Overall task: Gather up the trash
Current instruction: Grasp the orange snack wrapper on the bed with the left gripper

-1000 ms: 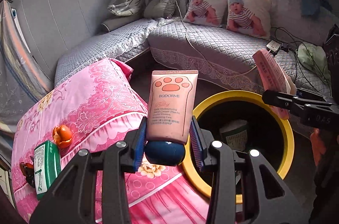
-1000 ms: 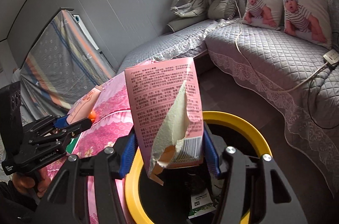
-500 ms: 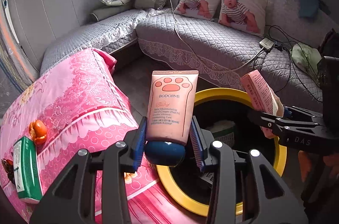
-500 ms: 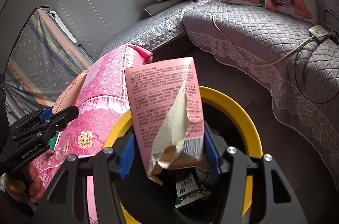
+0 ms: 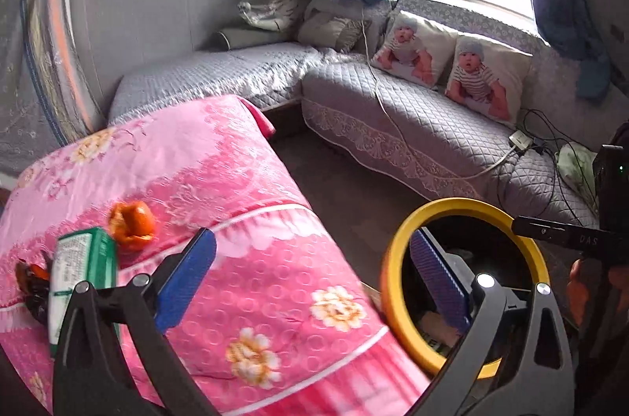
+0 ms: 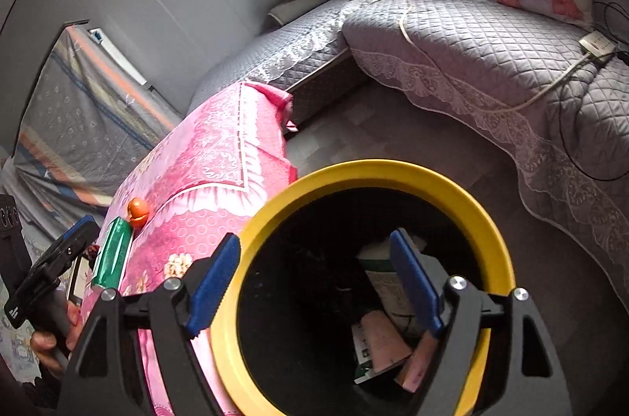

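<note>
A yellow-rimmed black trash bin (image 6: 369,172) stands on the floor beside the pink-covered table (image 5: 243,231); it also shows in the left wrist view (image 5: 464,205). Pink packets and paper trash (image 6: 387,341) lie inside it. My right gripper (image 6: 314,278) is open and empty above the bin's mouth. My left gripper (image 5: 310,278) is open and empty, over the table's edge next to the bin. A green box (image 5: 84,262), an orange peel (image 5: 131,221) and a dark wrapper (image 5: 31,278) lie on the table at left.
A grey quilted corner sofa (image 5: 412,117) with two baby-print pillows (image 5: 444,70), a cable and a power strip (image 5: 521,140) runs along the back. A fabric-covered panel (image 5: 35,62) leans at far left. Bare floor (image 5: 354,188) lies between sofa and bin.
Both grippers have opened: the pink tube has left my left gripper and the pink packet has left my right one. The left gripper has swung left toward the table.
</note>
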`<state>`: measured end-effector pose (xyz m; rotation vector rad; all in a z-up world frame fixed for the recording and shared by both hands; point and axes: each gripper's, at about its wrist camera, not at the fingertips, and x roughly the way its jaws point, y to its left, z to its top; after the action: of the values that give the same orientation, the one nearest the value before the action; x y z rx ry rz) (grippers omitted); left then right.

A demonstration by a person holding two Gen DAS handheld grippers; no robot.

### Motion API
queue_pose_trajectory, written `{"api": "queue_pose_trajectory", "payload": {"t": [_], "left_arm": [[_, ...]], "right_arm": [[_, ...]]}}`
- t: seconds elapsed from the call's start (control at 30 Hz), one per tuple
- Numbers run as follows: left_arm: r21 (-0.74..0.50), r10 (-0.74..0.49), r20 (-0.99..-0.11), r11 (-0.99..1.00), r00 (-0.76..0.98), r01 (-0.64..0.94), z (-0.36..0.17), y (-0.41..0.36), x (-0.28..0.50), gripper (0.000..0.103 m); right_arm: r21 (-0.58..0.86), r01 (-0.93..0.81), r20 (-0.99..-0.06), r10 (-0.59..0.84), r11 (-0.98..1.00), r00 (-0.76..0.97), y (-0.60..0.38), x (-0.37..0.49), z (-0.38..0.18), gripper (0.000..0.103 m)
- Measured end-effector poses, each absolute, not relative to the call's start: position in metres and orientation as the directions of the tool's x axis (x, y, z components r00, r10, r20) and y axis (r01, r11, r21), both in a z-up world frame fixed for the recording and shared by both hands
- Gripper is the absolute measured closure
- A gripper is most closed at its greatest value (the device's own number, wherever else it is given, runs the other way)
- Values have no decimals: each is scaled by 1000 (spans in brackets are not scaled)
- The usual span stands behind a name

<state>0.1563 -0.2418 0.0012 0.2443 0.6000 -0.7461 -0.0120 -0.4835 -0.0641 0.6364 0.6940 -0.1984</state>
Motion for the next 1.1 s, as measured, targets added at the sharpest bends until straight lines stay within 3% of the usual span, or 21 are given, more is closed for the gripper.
{"api": "queue_pose_trajectory", "payload": {"t": [0.13, 0.23, 0.3, 0.53, 0.93, 1.03, 1.1], "left_arm": [[109, -551, -467, 740, 692, 664, 20, -168, 171, 8], [199, -541, -438, 721, 718, 664, 26, -110, 187, 8], [232, -515, -452, 720, 728, 654, 24, -73, 204, 8], [134, -532, -543, 708, 649, 693, 9, 33, 279, 8], [28, -583, -638, 636, 503, 772, -39, 31, 338, 9], [-18, -611, -652, 603, 448, 797, -44, 26, 348, 18], [-36, -605, -673, 601, 425, 799, -52, 23, 356, 33]], "right_arm": [[453, 263, -638, 104, 852, 763, -446, 21, -51, 28], [417, 185, -641, 144, 890, 754, -416, 48, -43, 28], [395, 149, -649, 161, 906, 744, -397, 65, -39, 28], [412, 71, -672, 251, 908, 697, -350, 119, -34, 28], [381, 36, -703, 264, 924, 661, -312, 151, -24, 28], [378, 39, -707, 261, 925, 658, -311, 152, -25, 28], [381, 40, -708, 263, 924, 655, -311, 154, -25, 28]]}}
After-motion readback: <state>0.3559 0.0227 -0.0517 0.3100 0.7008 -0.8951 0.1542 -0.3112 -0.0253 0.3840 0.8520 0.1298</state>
